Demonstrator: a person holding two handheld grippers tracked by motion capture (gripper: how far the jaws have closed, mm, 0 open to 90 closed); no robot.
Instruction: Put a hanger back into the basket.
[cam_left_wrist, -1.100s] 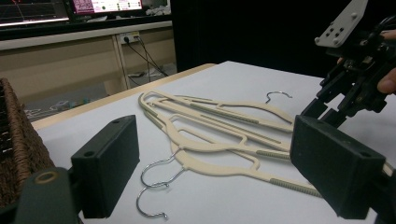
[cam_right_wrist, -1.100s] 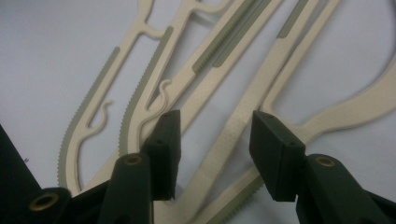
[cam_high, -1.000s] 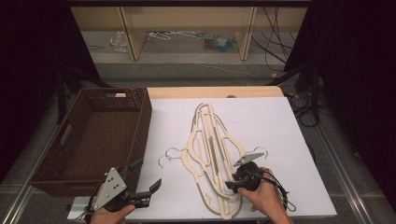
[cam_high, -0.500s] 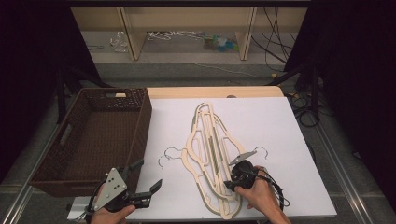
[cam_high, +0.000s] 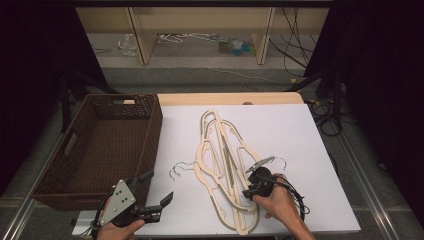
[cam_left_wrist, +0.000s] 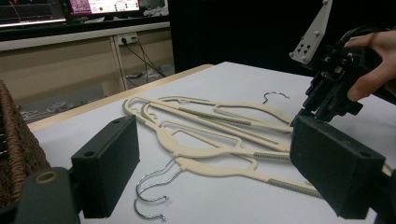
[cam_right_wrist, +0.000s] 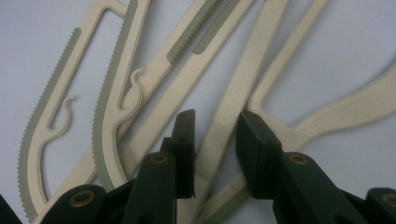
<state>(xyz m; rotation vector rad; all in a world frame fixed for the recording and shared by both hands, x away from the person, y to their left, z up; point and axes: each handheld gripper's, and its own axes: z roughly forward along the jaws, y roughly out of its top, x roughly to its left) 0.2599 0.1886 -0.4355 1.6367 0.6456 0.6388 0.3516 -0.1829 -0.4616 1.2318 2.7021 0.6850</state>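
Right gripper (cam_right_wrist: 212, 140) straddles one cream bar of the hangers (cam_high: 225, 170); jaws have just been closing, a sliver of gap on either side, not yet pinching. Pile lies mid-table, long axis near-to-far, wire hooks pointing left and right. Risk: overlapping neighbours may snag and drag along when lifted.
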